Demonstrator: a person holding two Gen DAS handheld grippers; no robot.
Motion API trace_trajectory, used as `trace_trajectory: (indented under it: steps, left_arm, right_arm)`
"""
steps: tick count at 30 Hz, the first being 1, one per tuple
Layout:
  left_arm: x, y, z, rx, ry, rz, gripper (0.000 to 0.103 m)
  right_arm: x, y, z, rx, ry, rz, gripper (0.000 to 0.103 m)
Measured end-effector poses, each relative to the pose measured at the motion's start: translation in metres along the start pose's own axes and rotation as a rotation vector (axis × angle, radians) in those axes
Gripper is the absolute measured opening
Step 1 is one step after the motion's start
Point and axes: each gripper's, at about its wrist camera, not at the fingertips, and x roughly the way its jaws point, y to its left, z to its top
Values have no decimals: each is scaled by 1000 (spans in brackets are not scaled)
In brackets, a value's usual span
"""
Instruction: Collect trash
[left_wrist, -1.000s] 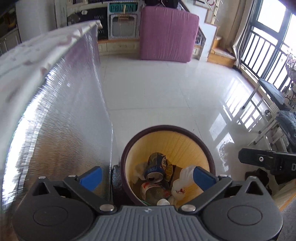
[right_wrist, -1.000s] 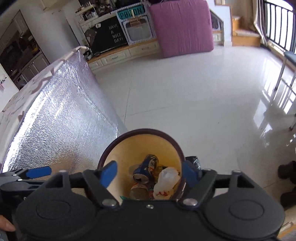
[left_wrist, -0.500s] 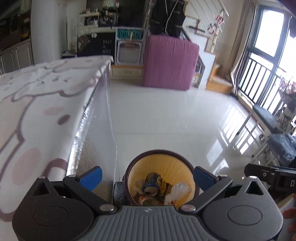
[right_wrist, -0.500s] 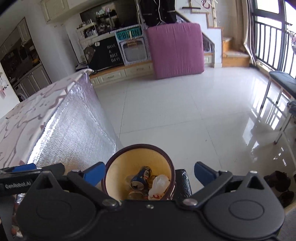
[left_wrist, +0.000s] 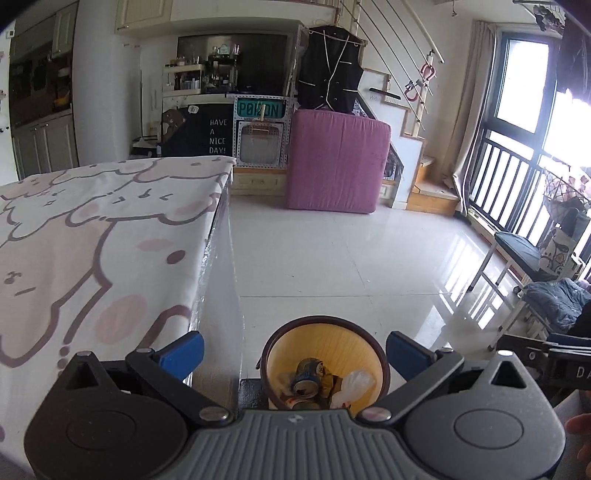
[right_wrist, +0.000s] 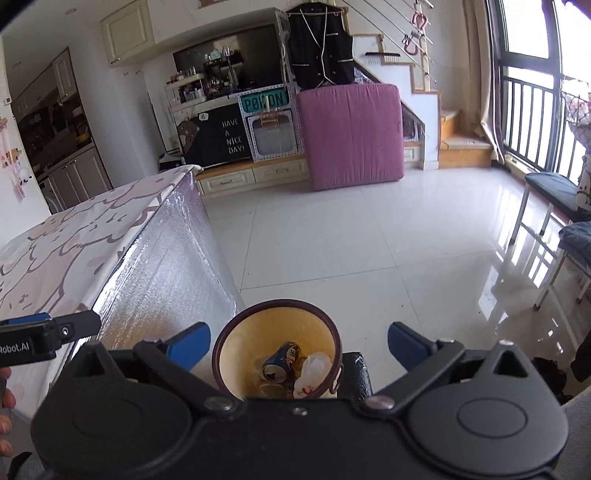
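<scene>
Both the left gripper (left_wrist: 294, 349) and right gripper (right_wrist: 298, 343) hang spread wide and empty above the waste bin (left_wrist: 325, 360), which holds crushed cans (left_wrist: 308, 378) and a plastic bag (left_wrist: 351, 384), so the next move is probably finding more trash.

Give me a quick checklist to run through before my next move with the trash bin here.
1. Left gripper open with nothing between its fingers: ok.
2. Right gripper open and empty too: ok.
3. Trash bin upright on the floor beside the table: ok.
4. Collected trash inside the bin, blue can and white plastic bag included: ok.
5. More trash left to collect on the tabletop or floor: none in view; beyond these frames, cannot tell.
</scene>
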Motion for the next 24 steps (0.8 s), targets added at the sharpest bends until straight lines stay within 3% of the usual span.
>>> trace_trajectory:
  steps: [10,24]
  left_arm:
    - [-27,-1,-33,53,-20,28,103]
    - [-46,16,-69,25,-36,32,103]
  right_arm:
    - [-33,4,-24,-28,-46,-1,103]
    - [-54,18,-62,-106,-71,-47,103]
